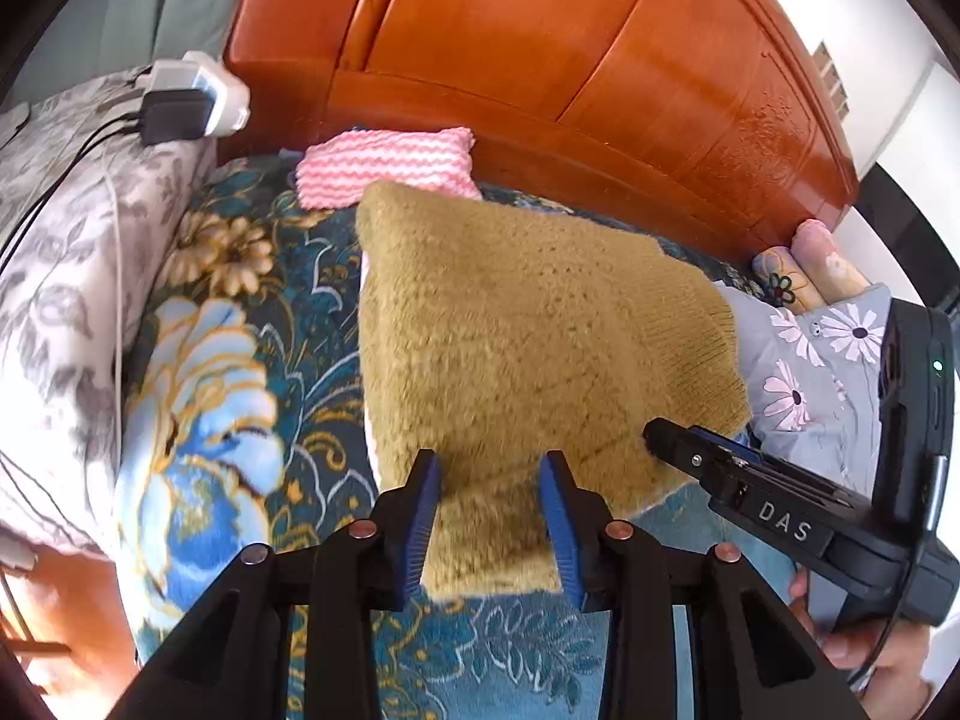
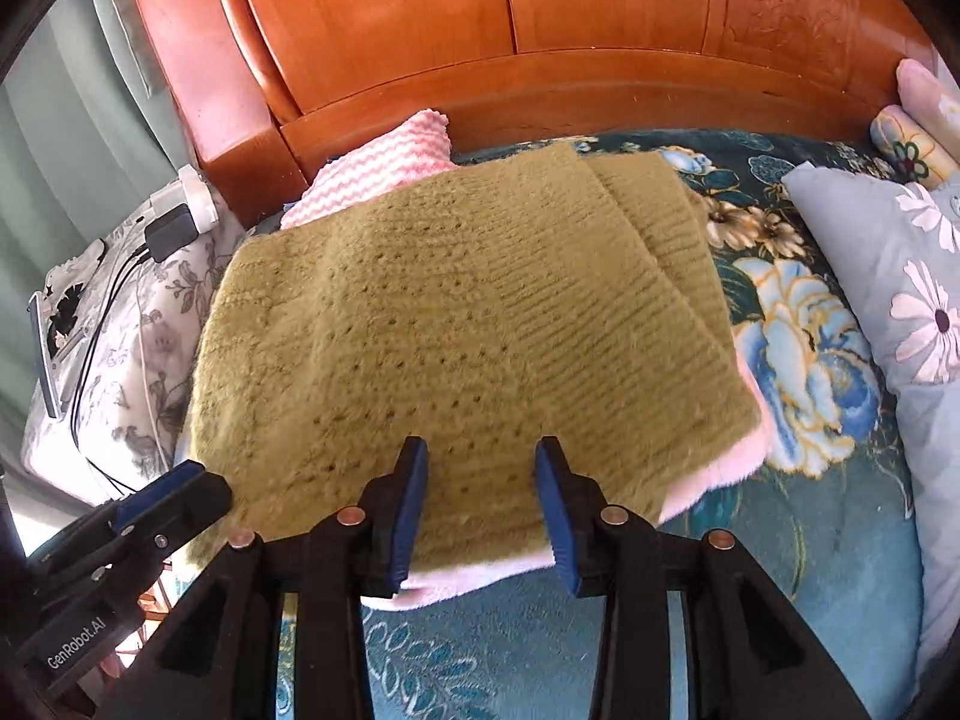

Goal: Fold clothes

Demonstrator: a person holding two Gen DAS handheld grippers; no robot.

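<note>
A folded olive-yellow knit sweater point(image 1: 516, 336) lies on the blue floral bedspread point(image 1: 228, 396); it also shows in the right wrist view point(image 2: 456, 324), resting on a pink fleece layer point(image 2: 708, 480). My left gripper point(image 1: 489, 474) is open, its blue pads either side of the sweater's near edge. My right gripper point(image 2: 480, 456) is open over the near edge too. The right gripper shows in the left wrist view point(image 1: 690, 444), and the left gripper in the right wrist view point(image 2: 174, 492), each beside the sweater.
A pink-and-white zigzag cloth point(image 1: 384, 165) lies folded against the wooden headboard point(image 1: 540, 48). A grey floral pillow point(image 2: 888, 288) is at the right. A grey-patterned pillow with chargers and cables point(image 1: 174, 102) is at the left.
</note>
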